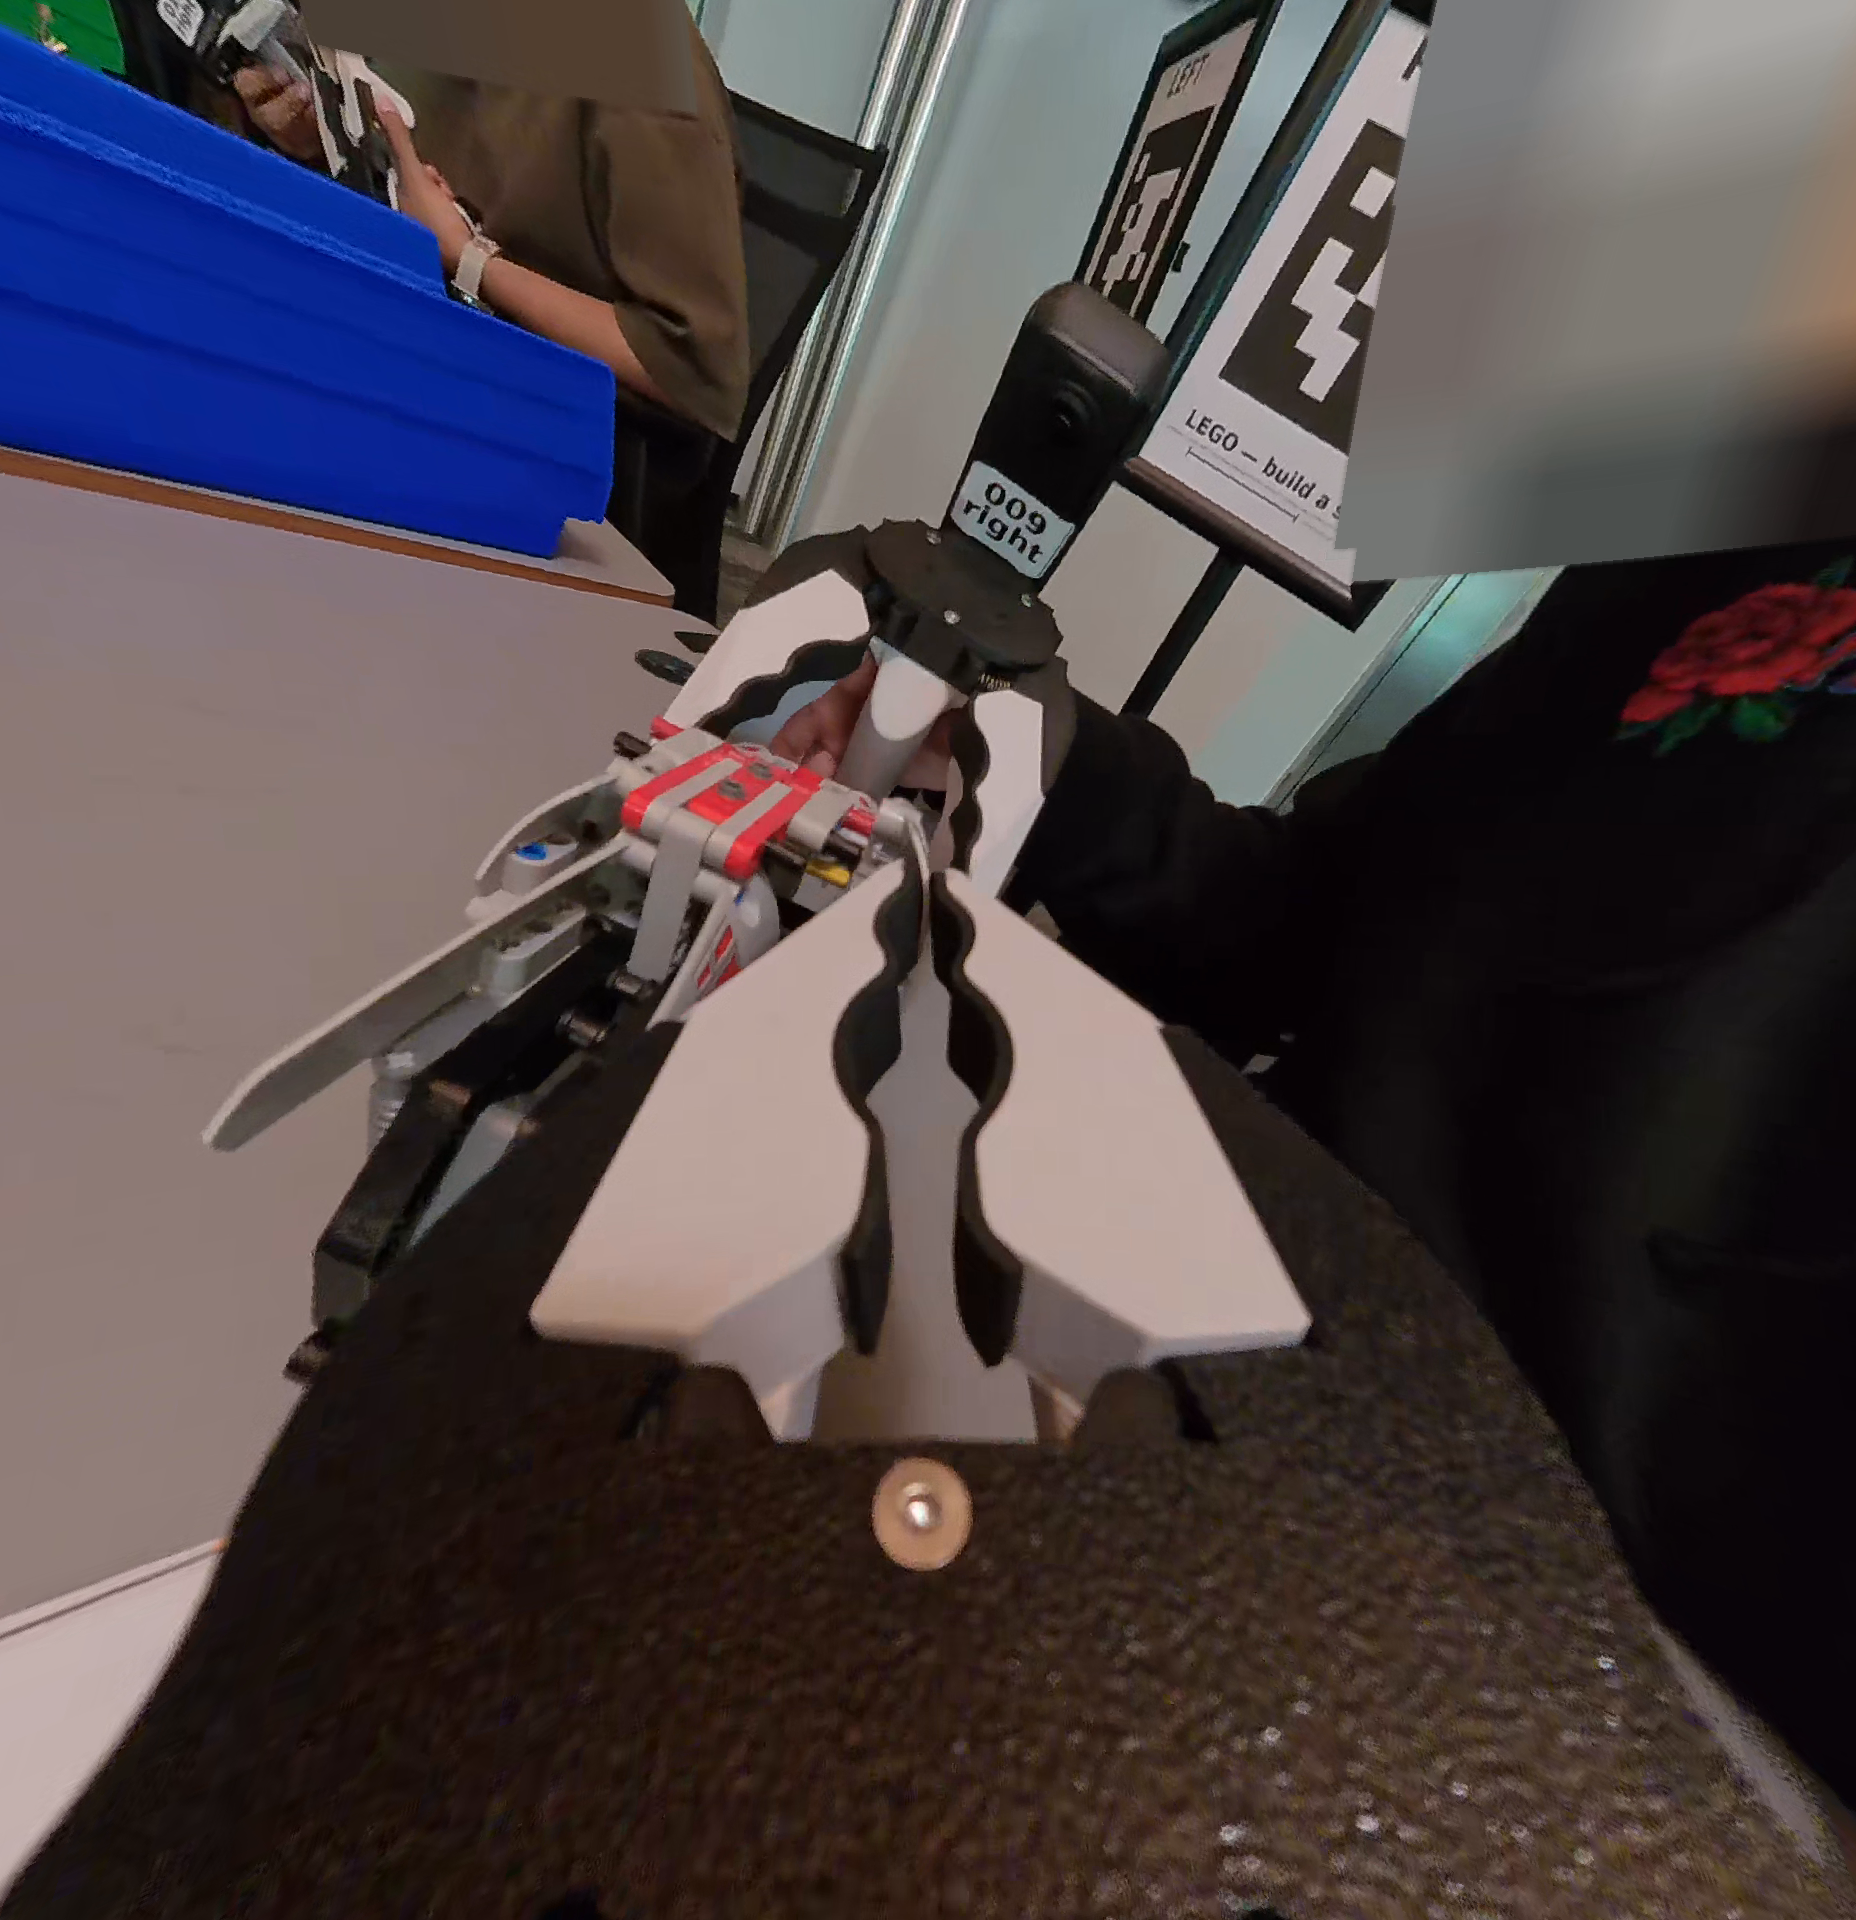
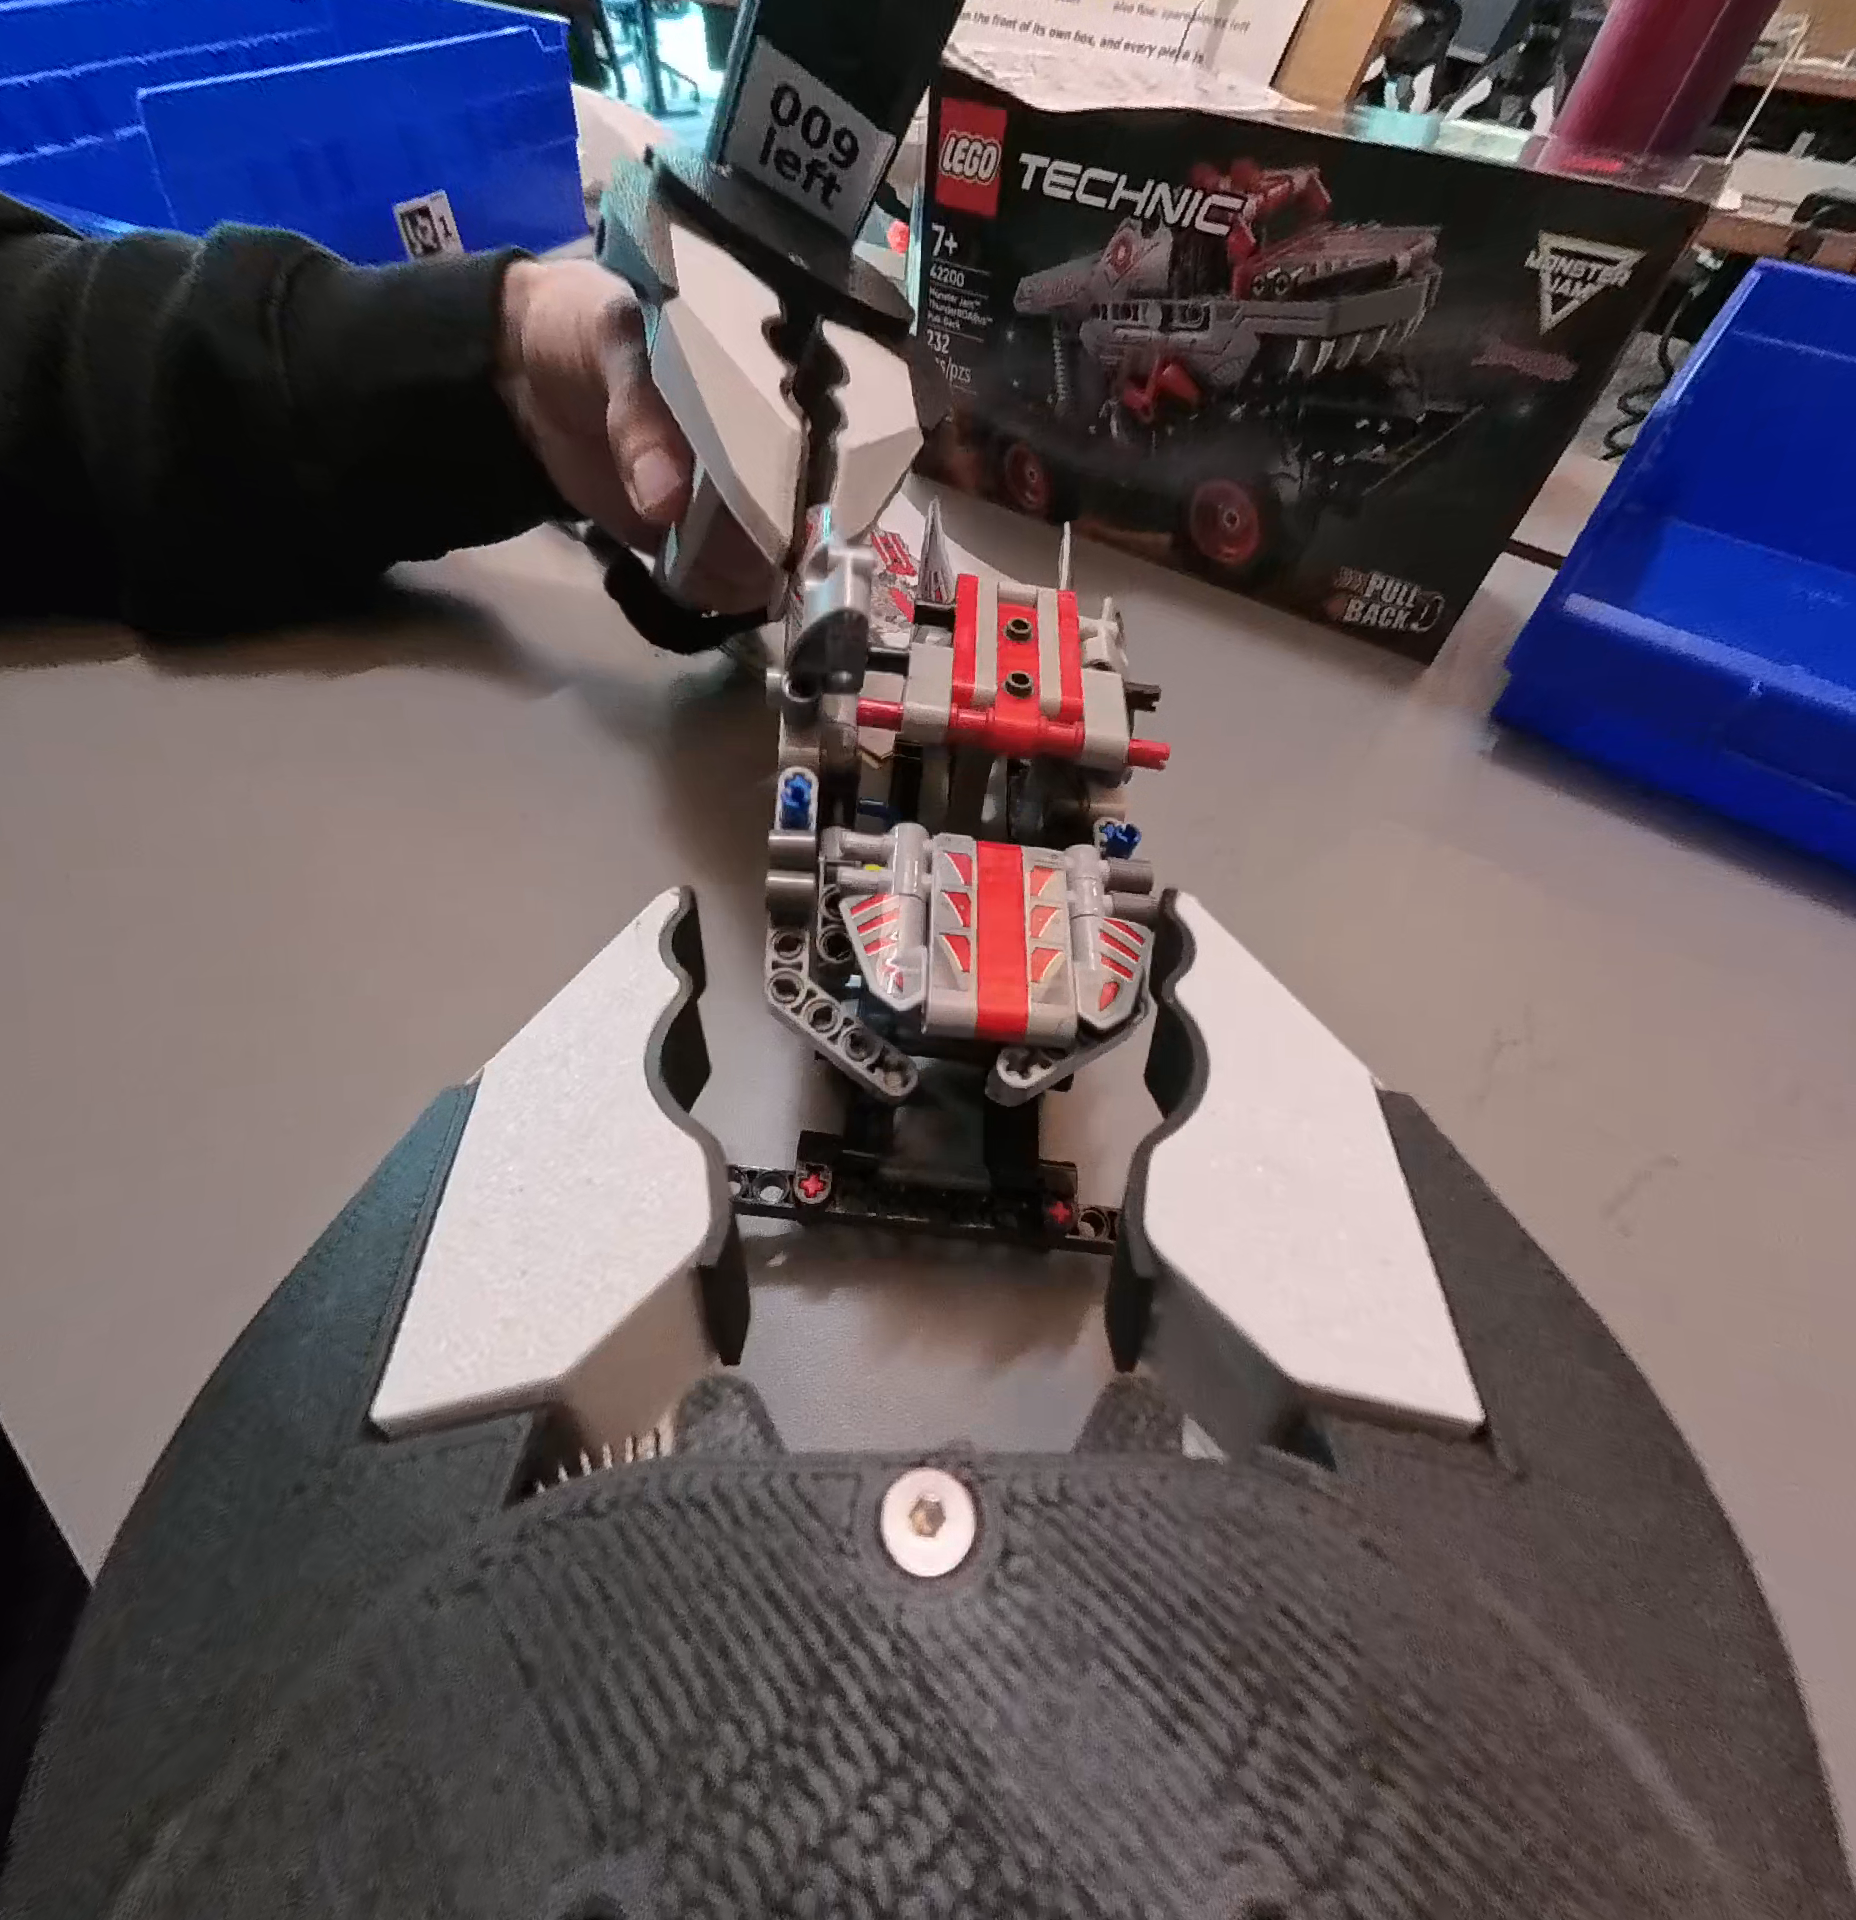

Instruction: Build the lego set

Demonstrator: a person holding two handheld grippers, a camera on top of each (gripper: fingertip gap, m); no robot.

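Observation:
A grey, red and black Lego vehicle model (image 2: 965,914) stands on the grey table (image 2: 384,883). My right gripper (image 2: 929,925) is open, with one finger on each side of the model's near end. My left gripper (image 2: 815,520) comes down from the upper left, shut on a small grey Lego piece (image 2: 836,613) that sits at the model's far left top corner. In the left wrist view my left gripper (image 1: 919,883) is nearly closed at the model (image 1: 716,821). Behind the model there, one of the right gripper's fingers (image 1: 1007,758) shows.
The Lego set's box (image 2: 1267,343) stands behind the model. Blue bins sit at the back left (image 2: 280,125) and at the right (image 2: 1734,623). Another person (image 1: 591,208) stands behind a blue bin (image 1: 228,312). Marker boards (image 1: 1319,260) stand at the back. Some 7 centimetres of space lies between my two pairs of fingers.

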